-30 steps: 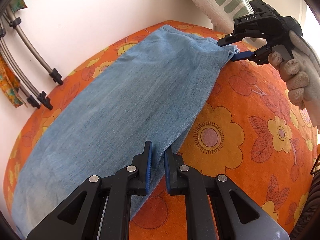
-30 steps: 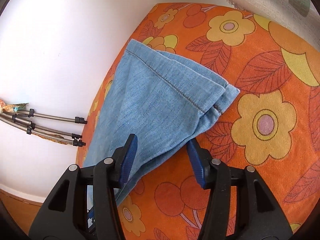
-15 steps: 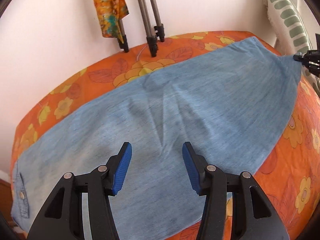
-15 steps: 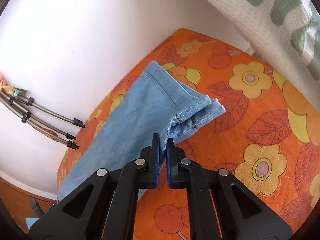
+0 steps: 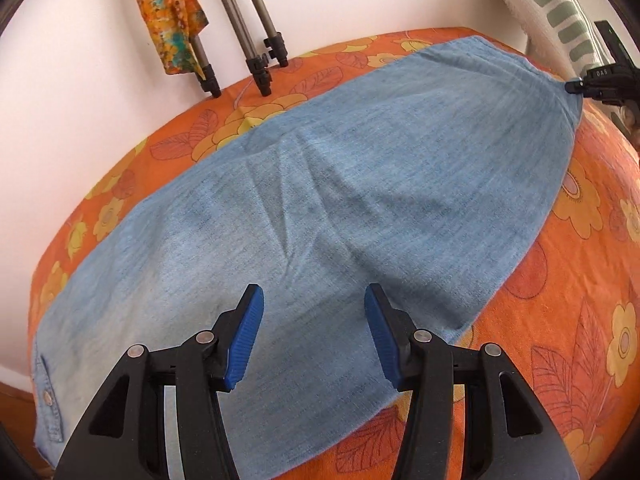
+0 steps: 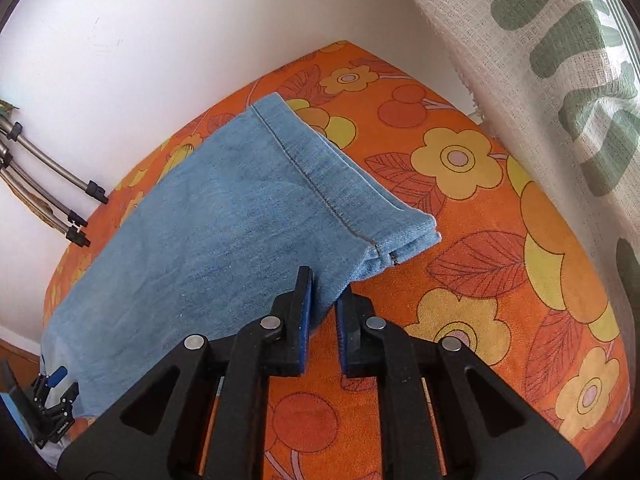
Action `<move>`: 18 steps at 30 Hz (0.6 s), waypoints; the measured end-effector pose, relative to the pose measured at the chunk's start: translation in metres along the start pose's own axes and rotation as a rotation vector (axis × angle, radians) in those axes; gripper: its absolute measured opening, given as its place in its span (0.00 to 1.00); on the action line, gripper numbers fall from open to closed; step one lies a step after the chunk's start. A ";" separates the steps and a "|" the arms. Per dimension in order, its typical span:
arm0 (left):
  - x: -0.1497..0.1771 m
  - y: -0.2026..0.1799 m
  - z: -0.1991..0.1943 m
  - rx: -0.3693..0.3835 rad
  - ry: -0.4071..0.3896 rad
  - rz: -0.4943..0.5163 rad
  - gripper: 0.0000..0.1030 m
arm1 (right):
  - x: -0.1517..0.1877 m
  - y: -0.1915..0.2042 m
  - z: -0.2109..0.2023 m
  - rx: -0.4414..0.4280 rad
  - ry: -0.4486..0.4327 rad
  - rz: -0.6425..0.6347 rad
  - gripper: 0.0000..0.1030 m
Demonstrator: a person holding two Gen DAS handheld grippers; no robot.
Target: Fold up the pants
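Light blue denim pants [image 5: 340,208] lie folded lengthwise on an orange flowered bed cover [image 5: 580,300]. The waistband with a button [image 5: 48,398] is at the lower left. My left gripper [image 5: 314,336] is open, its blue pads above the cloth near the thigh, holding nothing. My right gripper [image 6: 323,300] is shut on the near edge of the pants [image 6: 240,220] close to the stitched hem [image 6: 320,184]. It also shows in the left wrist view [image 5: 576,88] at the far hem corner. The left gripper [image 6: 56,392] shows small at the lower left of the right wrist view.
A white wall runs behind the bed. Tripod legs [image 5: 256,52] and an orange patterned cloth [image 5: 168,12] stand against it. A white pillow with green stripes [image 6: 560,60] lies at the hem end. The bed's edge drops off at the waist end.
My left gripper has opened and swung over the thigh area. My right gripper has closed on the pants' edge by the hem and now holds it, with the leg stretched flat.
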State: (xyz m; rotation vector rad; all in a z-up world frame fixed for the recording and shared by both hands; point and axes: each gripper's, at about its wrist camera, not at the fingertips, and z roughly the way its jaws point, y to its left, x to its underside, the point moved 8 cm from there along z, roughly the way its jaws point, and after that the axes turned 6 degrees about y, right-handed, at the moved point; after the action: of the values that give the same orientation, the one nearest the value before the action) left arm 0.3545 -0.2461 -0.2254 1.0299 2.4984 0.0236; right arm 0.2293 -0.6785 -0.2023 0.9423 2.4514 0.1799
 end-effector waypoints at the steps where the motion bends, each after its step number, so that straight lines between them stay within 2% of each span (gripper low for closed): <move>1: 0.002 -0.004 -0.004 0.001 0.006 0.011 0.49 | -0.001 -0.001 -0.007 0.013 -0.006 -0.006 0.19; 2: 0.002 -0.007 -0.009 -0.001 0.001 0.019 0.49 | -0.001 -0.003 -0.016 0.036 -0.016 -0.005 0.26; 3: 0.002 -0.010 -0.016 -0.001 -0.008 0.021 0.49 | -0.002 -0.004 -0.028 0.052 -0.032 -0.003 0.27; 5: -0.001 -0.012 -0.034 0.008 -0.032 0.006 0.49 | -0.002 -0.004 -0.055 0.029 -0.060 -0.001 0.29; 8: -0.010 -0.017 -0.071 0.023 -0.092 -0.011 0.49 | 0.002 -0.002 -0.099 0.010 -0.098 -0.013 0.39; 14: -0.017 -0.041 -0.136 0.037 -0.199 -0.002 0.49 | 0.017 0.009 -0.169 -0.037 -0.142 -0.017 0.40; 18: -0.009 -0.068 -0.158 0.054 -0.230 0.023 0.49 | 0.035 0.027 -0.193 -0.029 -0.143 -0.067 0.51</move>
State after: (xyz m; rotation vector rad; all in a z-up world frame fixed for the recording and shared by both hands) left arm 0.2515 -0.2785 -0.0912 1.0214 2.2898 -0.1476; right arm 0.1270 -0.6245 -0.0422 0.8297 2.3388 0.1209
